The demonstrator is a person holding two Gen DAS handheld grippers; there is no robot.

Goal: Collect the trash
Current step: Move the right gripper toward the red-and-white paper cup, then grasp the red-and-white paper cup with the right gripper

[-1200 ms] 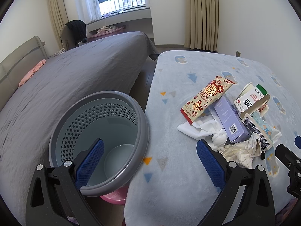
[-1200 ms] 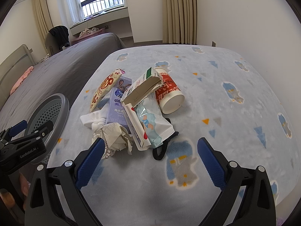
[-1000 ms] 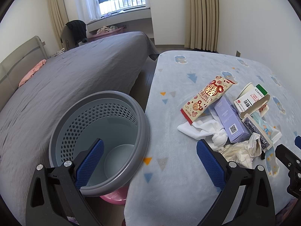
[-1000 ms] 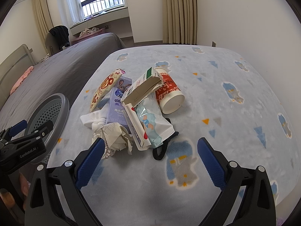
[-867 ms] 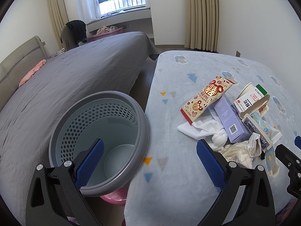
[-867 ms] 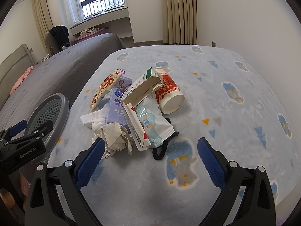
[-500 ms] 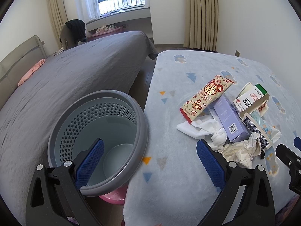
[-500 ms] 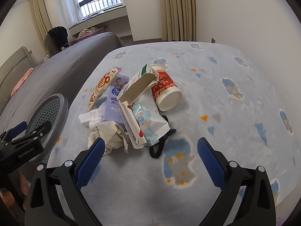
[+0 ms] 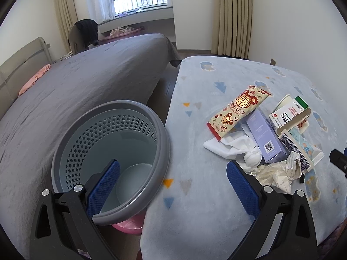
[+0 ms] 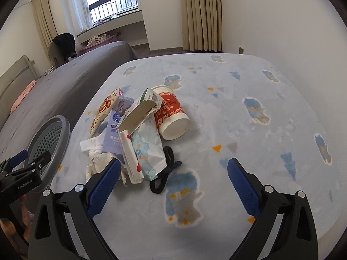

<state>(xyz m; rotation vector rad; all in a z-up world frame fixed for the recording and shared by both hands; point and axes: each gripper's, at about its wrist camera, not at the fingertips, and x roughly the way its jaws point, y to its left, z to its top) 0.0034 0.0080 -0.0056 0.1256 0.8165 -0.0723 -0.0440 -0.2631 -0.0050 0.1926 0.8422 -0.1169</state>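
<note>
A pile of trash lies on a light blue patterned blanket: a red paper cup on its side, an open carton, a purple box, a snack wrapper, a wipes pack, crumpled paper, white cloth and a black band. A grey perforated bin stands left of the blanket. My left gripper is open and empty, above the bin's rim. My right gripper is open and empty, just in front of the pile.
A grey bed lies left of the bin. A pink basin shows under the bin. A wall borders the blanket on the right. The window and curtains are at the far end.
My right gripper has moved forward and lower toward the pile, which now reaches its left finger. My left gripper has shifted only slightly.
</note>
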